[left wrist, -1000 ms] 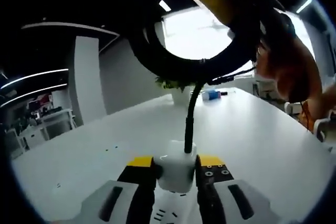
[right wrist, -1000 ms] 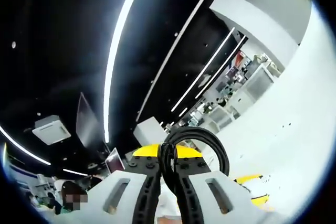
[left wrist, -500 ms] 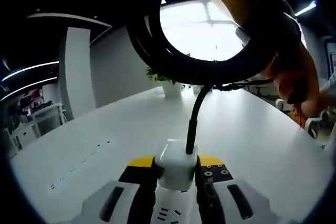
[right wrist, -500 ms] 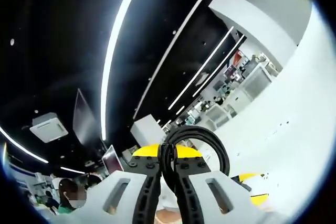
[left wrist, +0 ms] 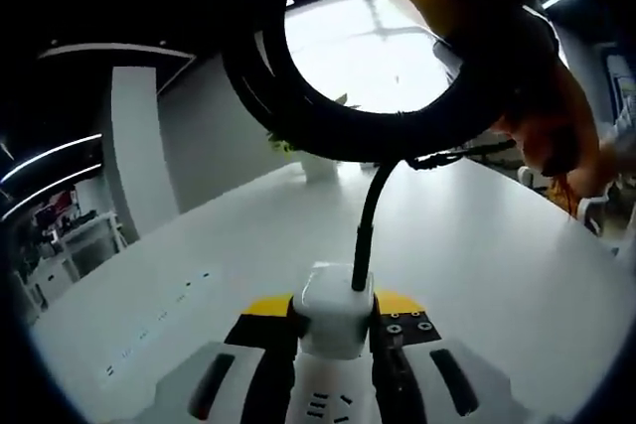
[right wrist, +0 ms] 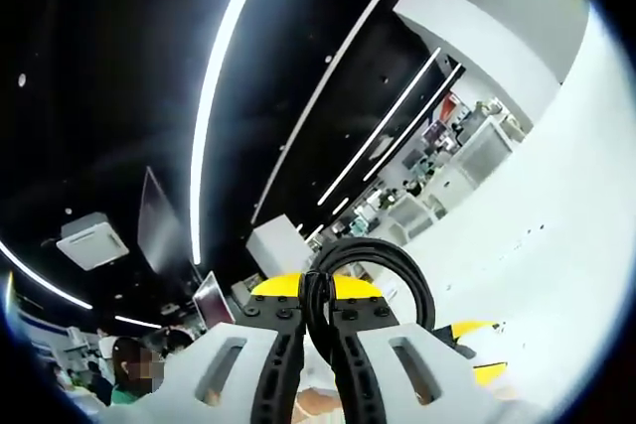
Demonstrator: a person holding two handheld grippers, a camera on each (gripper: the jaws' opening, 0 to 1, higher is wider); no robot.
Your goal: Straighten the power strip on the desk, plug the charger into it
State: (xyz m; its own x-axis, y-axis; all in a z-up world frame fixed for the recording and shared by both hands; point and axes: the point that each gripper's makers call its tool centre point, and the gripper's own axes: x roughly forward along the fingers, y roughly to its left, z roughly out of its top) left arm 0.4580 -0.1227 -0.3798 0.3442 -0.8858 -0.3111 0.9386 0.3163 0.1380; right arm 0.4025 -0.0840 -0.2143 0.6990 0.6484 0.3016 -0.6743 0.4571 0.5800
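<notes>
Up front in the left gripper view, the left gripper [left wrist: 333,330] clamps its two jaws on one white charger [left wrist: 334,311] above one power strip [left wrist: 328,406] on the desk [left wrist: 477,245], one black cable [left wrist: 368,215] rising from it. Over in the right gripper view, the right gripper [right wrist: 316,330] pinches that cable's coiled loops [right wrist: 373,265] between closed jaws

a long white desk [left wrist: 477,245], a bright window [left wrist: 368,47], strip lights [right wrist: 224,67] on a black ceiling.
</notes>
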